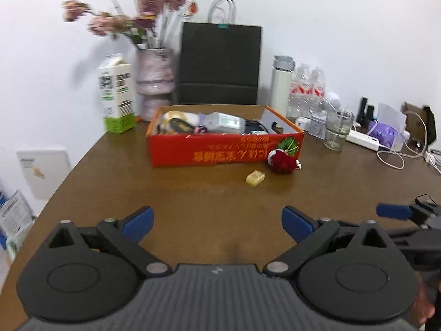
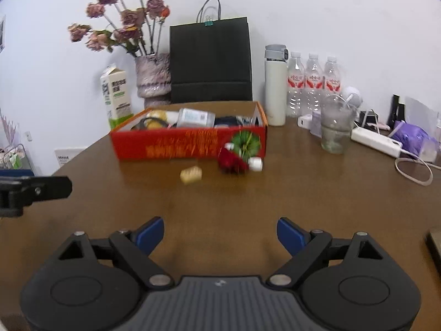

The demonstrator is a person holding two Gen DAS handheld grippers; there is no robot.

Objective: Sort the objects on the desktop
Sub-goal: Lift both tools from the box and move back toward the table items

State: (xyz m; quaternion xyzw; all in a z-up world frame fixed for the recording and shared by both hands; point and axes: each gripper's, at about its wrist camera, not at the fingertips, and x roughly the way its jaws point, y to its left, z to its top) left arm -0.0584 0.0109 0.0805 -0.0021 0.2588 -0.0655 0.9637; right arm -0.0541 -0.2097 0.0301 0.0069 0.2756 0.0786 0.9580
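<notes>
Brown table, mid-frame red box — both grippers hovering spread, empty; next, I'd say, grabbing the yellow block.

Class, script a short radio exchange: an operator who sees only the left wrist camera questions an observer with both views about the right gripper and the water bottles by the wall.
Operator: At my right edge I see just one blue fingertip. How does the right gripper stand?
Observer: Its jaws are wide open, with nothing between them, only bare table beyond.
Operator: The water bottles are a blur to me. How many are there?
Observer: Three, upright in a row, capped, beside the white flask.
</notes>
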